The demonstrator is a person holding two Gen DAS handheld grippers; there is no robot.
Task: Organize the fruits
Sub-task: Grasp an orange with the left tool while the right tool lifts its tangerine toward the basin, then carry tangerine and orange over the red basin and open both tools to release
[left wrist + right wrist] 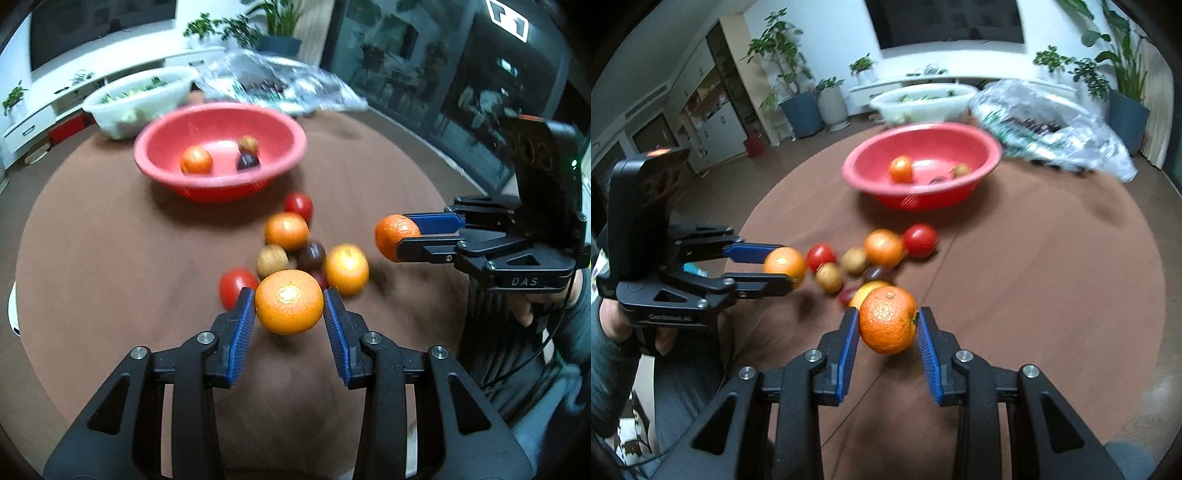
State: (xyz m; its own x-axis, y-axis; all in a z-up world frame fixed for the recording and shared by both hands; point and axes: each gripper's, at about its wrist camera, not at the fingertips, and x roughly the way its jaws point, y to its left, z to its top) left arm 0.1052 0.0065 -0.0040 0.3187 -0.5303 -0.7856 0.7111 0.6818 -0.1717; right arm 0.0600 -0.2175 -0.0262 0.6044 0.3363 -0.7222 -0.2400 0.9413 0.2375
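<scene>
Your left tool is clamped on a smooth round orange, ribbed blue pads pressed to both its sides; the fruit hangs clear above the brown cloth-covered table. Your right tool grips a rough, dimpled mandarin the same way, also lifted off the cloth.

The left view shows that mandarin pinched at the tip of the right tool. The right view shows the orange at the tip of the left tool.

A loose cluster lies on the table between and beyond the two tools: a glossy yellow-orange citrus, a second orange, two red tomatoes, a tan matte round fruit and a dark purple plum-like fruit. Several of these touch one another.

Farther back stands a round red plastic basin with a perforated lower wall. It holds one orange, a dark fruit and a tan-and-red fruit. Behind it sit a white translucent basin of greens and a crinkled clear plastic bag, both blurred.
</scene>
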